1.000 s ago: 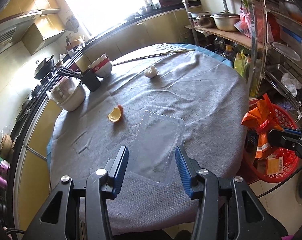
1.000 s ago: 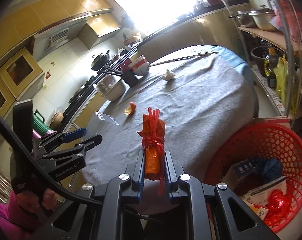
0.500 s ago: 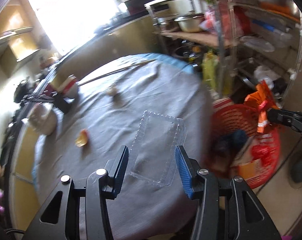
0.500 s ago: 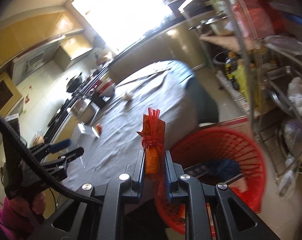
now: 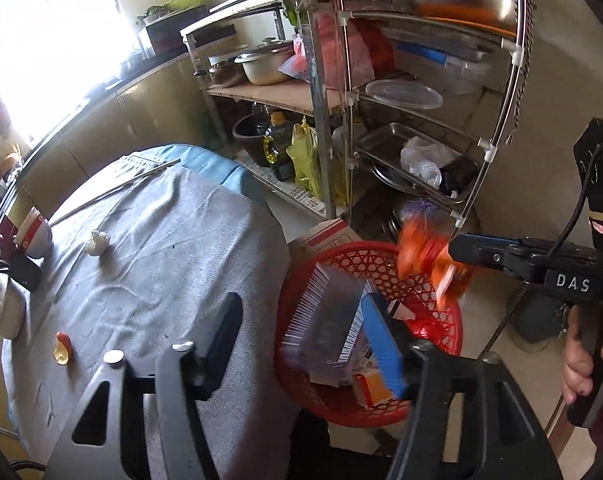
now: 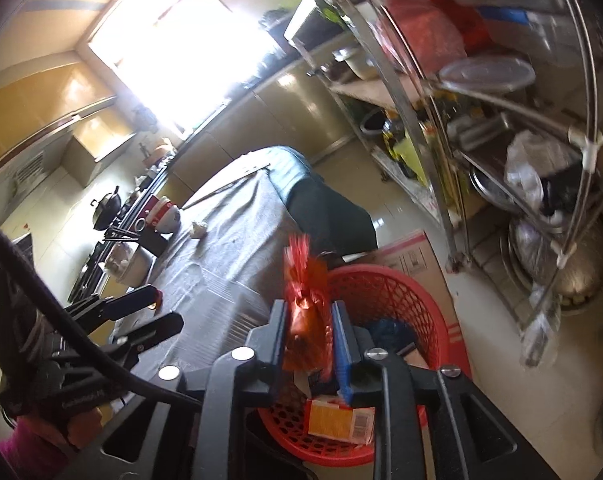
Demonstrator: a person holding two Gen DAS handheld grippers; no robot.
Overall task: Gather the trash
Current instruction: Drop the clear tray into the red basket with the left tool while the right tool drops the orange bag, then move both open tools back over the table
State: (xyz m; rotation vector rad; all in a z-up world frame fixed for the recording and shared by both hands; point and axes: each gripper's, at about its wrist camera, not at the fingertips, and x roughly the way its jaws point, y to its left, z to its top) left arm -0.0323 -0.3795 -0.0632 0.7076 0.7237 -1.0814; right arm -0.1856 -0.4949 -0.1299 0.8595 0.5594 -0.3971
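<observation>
With both tools above the red basket (image 5: 441,320), let the opening left tool (image 5: 301,332) drop the clear plastic tray (image 5: 325,320) and the opening right tool (image 6: 307,336) shed the orange wrapper (image 6: 305,320) before withdrawing.

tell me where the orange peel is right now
In the left wrist view the orange peel lies on the grey tablecloth near the left edge, below the white bowl.

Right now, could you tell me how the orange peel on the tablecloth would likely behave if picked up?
The orange peel looks small and thin, so probably light. Its curled shape suggests it may flex or rock under the fingers. It lies alone on the cloth, so nudging it should disturb nothing else.
</observation>
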